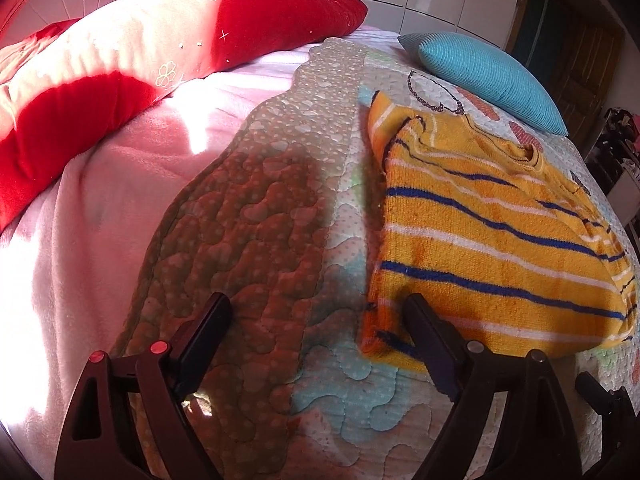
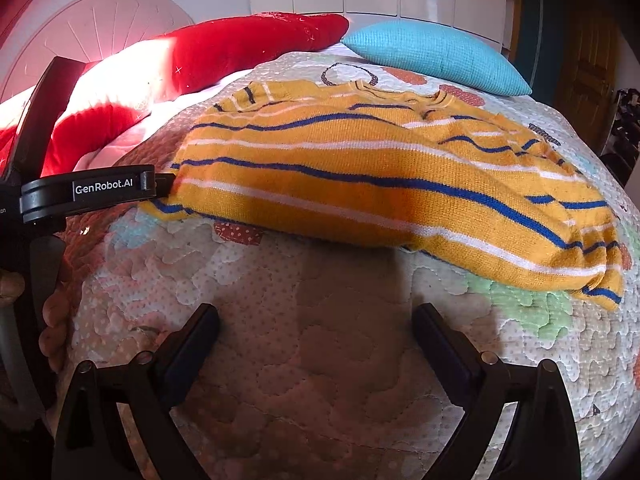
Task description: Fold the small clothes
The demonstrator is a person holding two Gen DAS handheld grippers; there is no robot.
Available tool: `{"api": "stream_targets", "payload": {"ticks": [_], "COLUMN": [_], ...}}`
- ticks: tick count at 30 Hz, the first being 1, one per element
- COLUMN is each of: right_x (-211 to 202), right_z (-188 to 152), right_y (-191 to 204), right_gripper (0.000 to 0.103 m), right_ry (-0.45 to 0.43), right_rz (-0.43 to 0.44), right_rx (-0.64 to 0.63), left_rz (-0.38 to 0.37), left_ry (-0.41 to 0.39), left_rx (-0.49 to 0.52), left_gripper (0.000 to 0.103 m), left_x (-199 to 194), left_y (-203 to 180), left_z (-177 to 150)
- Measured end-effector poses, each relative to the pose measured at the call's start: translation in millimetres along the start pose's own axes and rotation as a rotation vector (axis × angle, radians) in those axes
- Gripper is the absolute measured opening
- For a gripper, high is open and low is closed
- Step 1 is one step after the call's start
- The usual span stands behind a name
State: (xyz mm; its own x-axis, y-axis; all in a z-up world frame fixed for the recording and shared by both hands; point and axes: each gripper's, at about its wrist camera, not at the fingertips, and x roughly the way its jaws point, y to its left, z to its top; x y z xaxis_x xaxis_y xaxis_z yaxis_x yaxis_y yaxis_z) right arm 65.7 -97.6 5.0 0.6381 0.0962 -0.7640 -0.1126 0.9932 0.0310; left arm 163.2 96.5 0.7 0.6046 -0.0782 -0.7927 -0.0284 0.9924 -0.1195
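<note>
A small yellow knitted sweater (image 1: 500, 232) with blue and white stripes lies flat on the quilted bedspread (image 1: 248, 240), neck towards the far side. My left gripper (image 1: 316, 314) is open at the sweater's near left corner. Its right finger (image 1: 424, 328) rests against that hem corner and its left finger is over bare quilt. In the right wrist view the sweater (image 2: 380, 184) stretches across the middle. My right gripper (image 2: 316, 318) stands open over the quilt (image 2: 320, 360) just short of the hem, with nothing between its fingers. The left gripper's black body (image 2: 100, 192) comes in from the left, its tip at the sweater's corner.
A red and white pillow (image 1: 120, 72) and a pink blanket (image 1: 80, 240) lie to the left. A turquoise cushion (image 2: 436, 56) sits beyond the sweater. The bed's edge drops off at the right (image 1: 616, 208). A person's hand (image 2: 52, 312) holds the left gripper.
</note>
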Motion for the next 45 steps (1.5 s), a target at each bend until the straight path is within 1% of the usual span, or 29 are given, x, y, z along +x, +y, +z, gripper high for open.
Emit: {"api": "stream_targets", "payload": {"ticks": [8, 12, 15, 17, 20, 21, 24, 27, 29, 31, 33, 36, 37, 40, 43, 45], "right_x": [0, -1, -2, -5, -21, -27, -44, -58, -63, -68, -71, -73, -73, -67, -61, -61], "right_z": [0, 0, 2, 4, 4, 3, -1, -6, -9, -13, -16, -20, -22, -28, -31, -32], "right_y": [0, -2, -5, -12, -26, -30, -42, -58, -70, -81, -92, -108, -113, -127, -140, -147], "right_gripper": [0.1, 0.101, 0.103, 0.103, 0.103, 0.103, 0.103, 0.103, 0.103, 0.103, 0.103, 0.103, 0.103, 0.103, 0.103, 0.103], "right_ry": [-0.003, -0.001, 0.01, 0.012, -0.02, -0.036, -0.08, -0.105, -0.112, -0.132, -0.155, -0.187, -0.195, -0.189, -0.168, -0.176], "right_rz": [0.001, 0.026, 0.07, 0.119, 0.222, 0.231, 0.201, 0.188, 0.175, 0.158, 0.152, 0.17, 0.183, 0.213, 0.265, 0.296], "right_rx": [0.0, 0.006, 0.011, 0.03, 0.063, 0.057, 0.006, -0.019, -0.018, -0.013, 0.005, 0.06, 0.082, 0.143, 0.203, 0.234], "left_rz": [0.007, 0.01, 0.015, 0.013, 0.013, 0.015, 0.027, 0.027, -0.006, -0.099, -0.218, -0.335, -0.363, -0.397, -0.362, -0.303], "left_ry": [-0.016, -0.021, -0.02, -0.018, -0.015, -0.014, -0.013, -0.009, 0.017, 0.055, 0.087, 0.108, 0.111, 0.135, 0.169, 0.172], "left_rx": [0.001, 0.004, 0.005, 0.004, 0.005, 0.007, 0.013, 0.01, 0.007, -0.018, -0.076, -0.184, -0.208, -0.231, -0.185, -0.148], "left_gripper": [0.093, 0.094, 0.095, 0.095, 0.096, 0.096, 0.097, 0.098, 0.098, 0.098, 0.098, 0.098, 0.098, 0.098, 0.098, 0.098], "left_x": [3, 4, 4, 4, 4, 5, 5, 5, 4, 2, 2, 5, 7, 17, 34, 45], "left_y": [-1, -1, -2, -2, -2, -2, -4, -4, -2, 5, 14, 21, 20, 6, -20, -36], "left_z": [-2, -4, -4, -4, -4, -4, -4, -4, -1, 6, 15, 27, 31, 41, 49, 54]}}
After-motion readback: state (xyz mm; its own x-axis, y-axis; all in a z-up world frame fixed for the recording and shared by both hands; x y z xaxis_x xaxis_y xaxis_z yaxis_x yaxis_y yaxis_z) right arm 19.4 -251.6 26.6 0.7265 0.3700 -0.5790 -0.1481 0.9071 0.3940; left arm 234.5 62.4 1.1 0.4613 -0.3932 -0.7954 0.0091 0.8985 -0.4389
